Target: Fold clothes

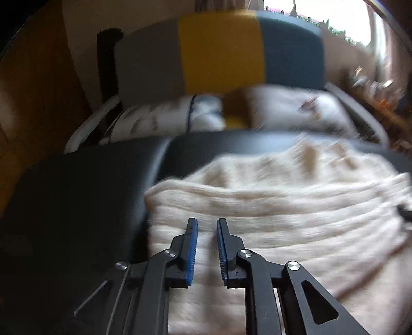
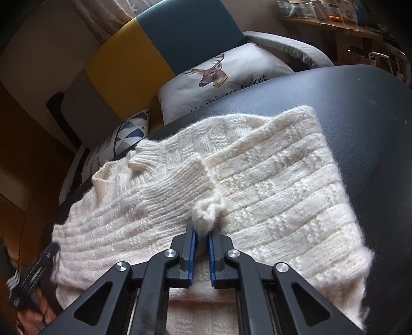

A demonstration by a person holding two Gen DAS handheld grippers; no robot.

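Note:
A cream knitted sweater (image 2: 257, 180) lies partly folded on a black padded surface (image 2: 360, 108); it also shows in the left wrist view (image 1: 270, 206), blurred. My right gripper (image 2: 203, 230) is shut on a pinch of the sweater's knit, a small bunch of wool sticking out between its blue pads (image 2: 211, 255). A ribbed cuff (image 2: 180, 185) lies folded over the middle. My left gripper (image 1: 207, 224) hovers over the sweater's left edge, jaws slightly apart with nothing between them. It also shows at the left edge of the right wrist view (image 2: 38, 268).
Behind the black surface (image 1: 77, 193) stands a chair with a grey, yellow and teal back (image 1: 219, 51). A deer-print cushion (image 2: 221, 77) and a triangle-pattern cushion (image 2: 128, 134) lie on it. A cluttered wooden shelf (image 2: 334, 23) is at the far right.

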